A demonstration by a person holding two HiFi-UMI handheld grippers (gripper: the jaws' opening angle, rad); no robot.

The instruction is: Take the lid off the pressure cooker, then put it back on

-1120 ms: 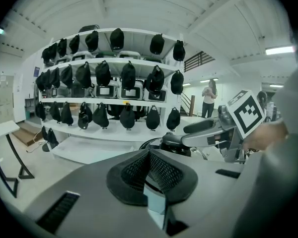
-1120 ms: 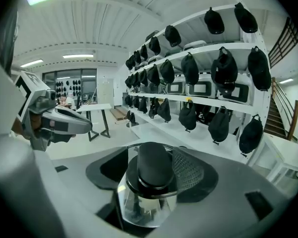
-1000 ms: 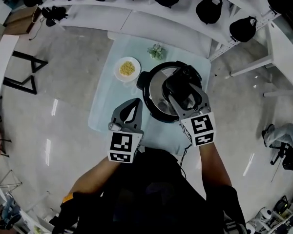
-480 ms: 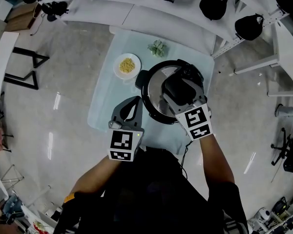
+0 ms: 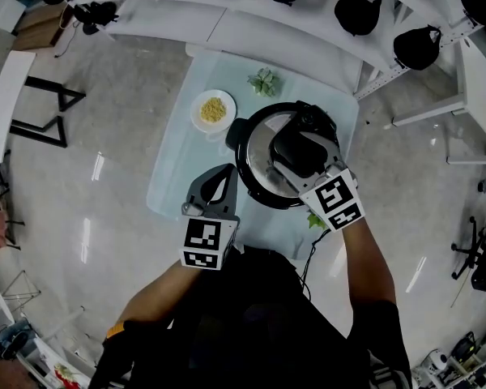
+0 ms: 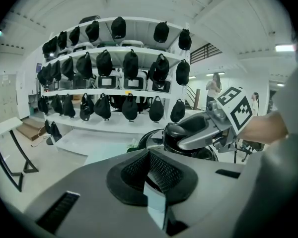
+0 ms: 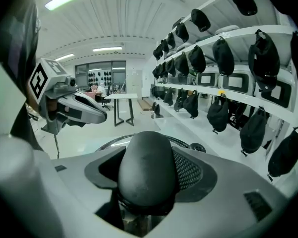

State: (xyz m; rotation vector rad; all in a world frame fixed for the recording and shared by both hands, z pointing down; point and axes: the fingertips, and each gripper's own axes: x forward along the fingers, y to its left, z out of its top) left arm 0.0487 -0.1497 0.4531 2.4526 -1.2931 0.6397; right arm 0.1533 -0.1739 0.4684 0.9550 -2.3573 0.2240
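Observation:
The black pressure cooker (image 5: 245, 159) stands on the pale table (image 5: 178, 177) with its silver lid (image 5: 263, 151) on top. My right gripper (image 5: 304, 132) reaches over the lid, its jaws spread on either side of the lid's black handle (image 7: 146, 167). The right pad lies against the handle, and a gap shows on the left side. My left gripper (image 5: 220, 173) hovers left of the cooker, shut and empty, with its tips together. From the left gripper view, the right gripper (image 6: 188, 133) sits over the cooker (image 6: 148, 139).
A white plate (image 5: 213, 110) of yellow food lies on the table left of the cooker, and a small green item (image 5: 263, 81) lies behind it. White shelves (image 5: 251, 23) with black bags curve round the back. A black stand (image 5: 44, 120) is at the left.
My right gripper has sunk slightly onto the lid and rolled, its marker cube shifting right. The left gripper has stayed put.

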